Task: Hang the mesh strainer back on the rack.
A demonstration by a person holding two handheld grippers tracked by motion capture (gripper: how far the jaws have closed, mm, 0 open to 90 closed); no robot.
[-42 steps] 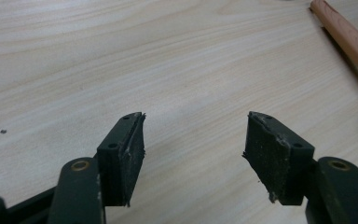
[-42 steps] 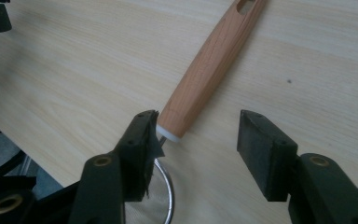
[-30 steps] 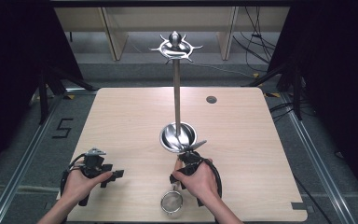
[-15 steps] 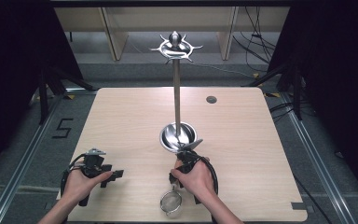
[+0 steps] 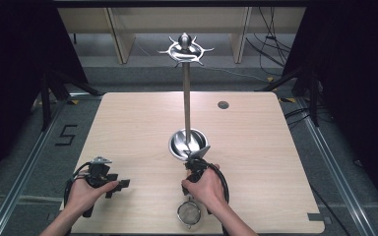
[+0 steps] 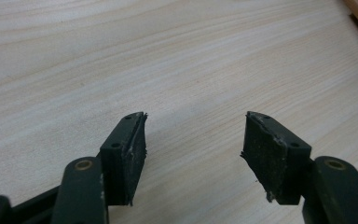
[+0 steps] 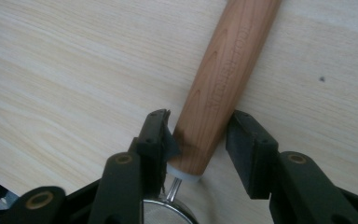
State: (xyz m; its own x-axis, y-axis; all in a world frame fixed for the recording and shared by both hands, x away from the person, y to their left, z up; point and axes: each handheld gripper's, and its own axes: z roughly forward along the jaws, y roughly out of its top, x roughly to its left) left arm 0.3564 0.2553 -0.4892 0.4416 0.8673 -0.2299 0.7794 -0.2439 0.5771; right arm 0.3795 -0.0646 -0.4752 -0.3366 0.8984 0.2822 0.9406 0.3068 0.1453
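steel stand (image 5: pixel 187 118) beyond strainer (image 5: pixel 189 214), table (image 5: pixel 128 128) bare

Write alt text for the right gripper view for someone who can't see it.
The right gripper has just been closing its black jaws around a strainer's wooden handle lying on the light wooden table; the mesh bowl's rim peeks in below.

Tall chrome hook stand with round steel base (image 5: pixel 187 140) planted at frame centre, directly above right gripper (image 5: pixel 195 162). Pale wooden tabletop (image 5: pixel 128 128) left bare upper left and right of stand; small dark round hole (image 5: pixel 223 104) noted upper right.
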